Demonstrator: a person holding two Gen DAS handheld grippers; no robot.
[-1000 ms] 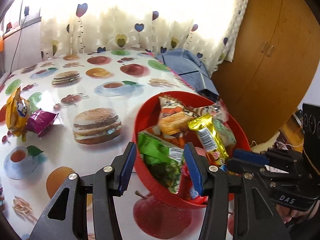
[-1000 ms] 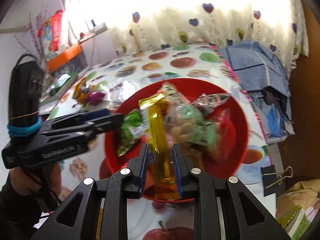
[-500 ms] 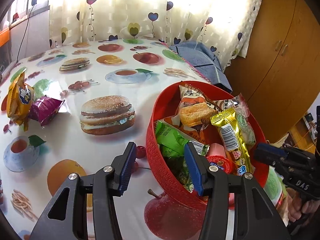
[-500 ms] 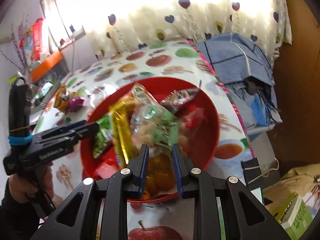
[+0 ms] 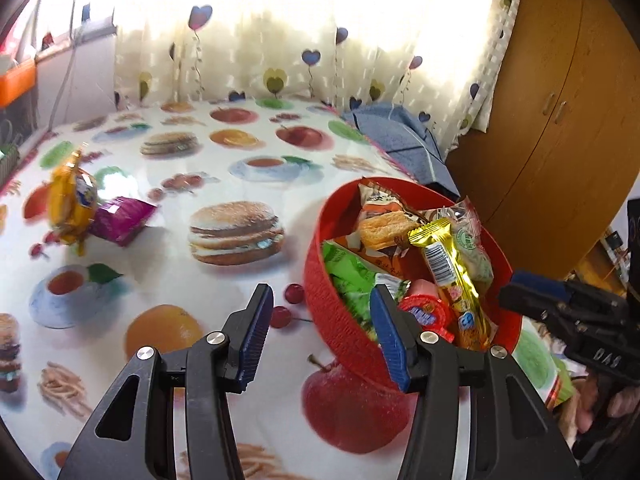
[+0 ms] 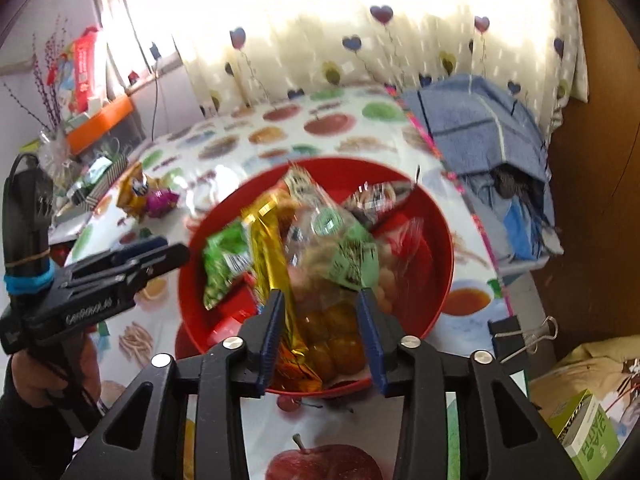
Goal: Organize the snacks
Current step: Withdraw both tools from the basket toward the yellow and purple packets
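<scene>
A red bowl (image 5: 332,320) (image 6: 440,240) on the fruit-print tablecloth holds several wrapped snacks, among them a gold bar (image 5: 448,264) (image 6: 268,248) and a green packet (image 5: 348,276) (image 6: 224,264). My right gripper (image 6: 322,320) hovers over the bowl's near side. Its jaws are opening, and the pads press on nothing, with the snacks lying below them. My left gripper (image 5: 322,328) is open at the bowl's left wall, one finger in front of the bowl and one over the table. A yellow packet (image 5: 72,204) and a magenta packet (image 5: 122,218) lie far left on the table.
A blue towel (image 5: 396,132) lies at the table's far right edge, with a wooden cupboard (image 5: 560,120) behind it. A binder clip (image 6: 520,332) is on the table's right edge, and a green box (image 6: 588,432) sits below it. Clutter fills the windowsill at the left.
The right gripper let go of the gold bar, which now lies in the bowl, and its jaws have spread. The left gripper has shifted left, off the bowl's inside.
</scene>
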